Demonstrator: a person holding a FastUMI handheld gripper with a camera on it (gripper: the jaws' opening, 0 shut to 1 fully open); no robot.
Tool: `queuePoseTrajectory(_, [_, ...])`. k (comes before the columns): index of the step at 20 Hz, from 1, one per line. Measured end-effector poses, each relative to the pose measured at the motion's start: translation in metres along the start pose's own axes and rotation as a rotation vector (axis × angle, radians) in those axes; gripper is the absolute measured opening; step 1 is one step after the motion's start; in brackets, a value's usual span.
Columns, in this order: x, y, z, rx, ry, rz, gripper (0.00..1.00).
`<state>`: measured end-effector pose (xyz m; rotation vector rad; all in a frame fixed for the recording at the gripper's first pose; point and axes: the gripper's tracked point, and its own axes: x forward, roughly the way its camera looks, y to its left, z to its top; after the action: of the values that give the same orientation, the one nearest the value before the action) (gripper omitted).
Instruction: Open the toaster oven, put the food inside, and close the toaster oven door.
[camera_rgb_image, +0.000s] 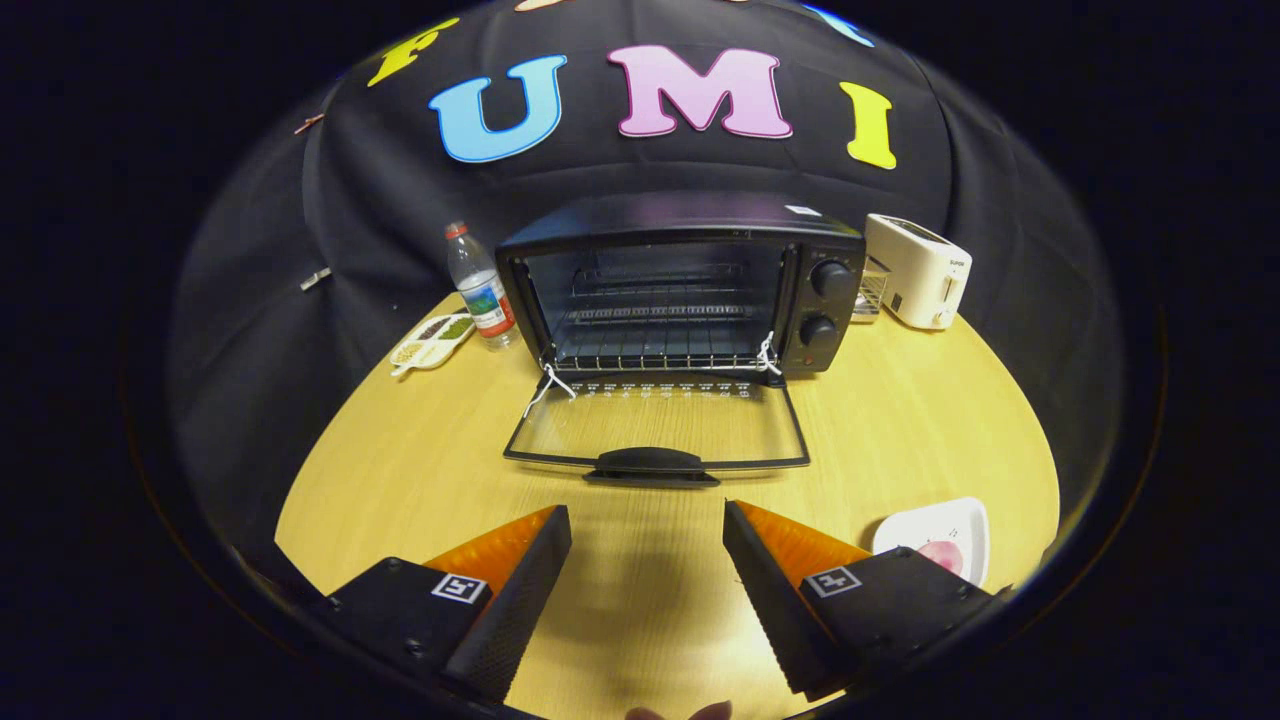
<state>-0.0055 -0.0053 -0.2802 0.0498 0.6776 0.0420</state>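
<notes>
**Oven door down, gripper waiting empty in front of it**

The toaster oven (690, 285) sits straight ahead of the gripper (647, 535), beyond the fingertips, its mouth facing back toward them. Its long side runs crosswise to the fingers. The door (655, 425) is folded all the way down and lies flat on the wooden table (400, 470), glass up, with the dark handle (652, 465) at the edge nearest the gripper, just ahead of the gap between the fingers. Inside, a wire rack (655, 350) spans the bottom of the cavity. Two knobs (825, 300) are stacked one above the other on the oven's right panel.

The gripper hovers low over the table, pointing level at the oven and centred on the door handle. Its fingers are spread wide with bare tabletop between them; they hold nothing and touch nothing.

Just beside the right finger, a white plate (935, 535) rests on the table with something pink on it, partly hidden behind the gripper body. Beyond the oven's right side stands a white toaster (920, 270). To the oven's left a water bottle (482, 290) stands upright, and near it lies a small divided tray (432, 343) holding bits of food.
</notes>
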Motion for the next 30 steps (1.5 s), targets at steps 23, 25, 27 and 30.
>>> queuePoseTrajectory(23, [-0.021, -0.296, -0.092, 0.203, 0.611, -0.054, 0.82])
queuePoseTrajectory(25, [-0.007, -0.306, -0.103, 0.191, 0.648, -0.078, 0.55])
queuePoseTrajectory(27, [-0.005, -0.312, -0.111, 0.168, 0.676, -0.105, 0.54])
queuePoseTrajectory(30, [0.0, -0.32, -0.123, 0.131, 0.709, -0.115, 0.54])
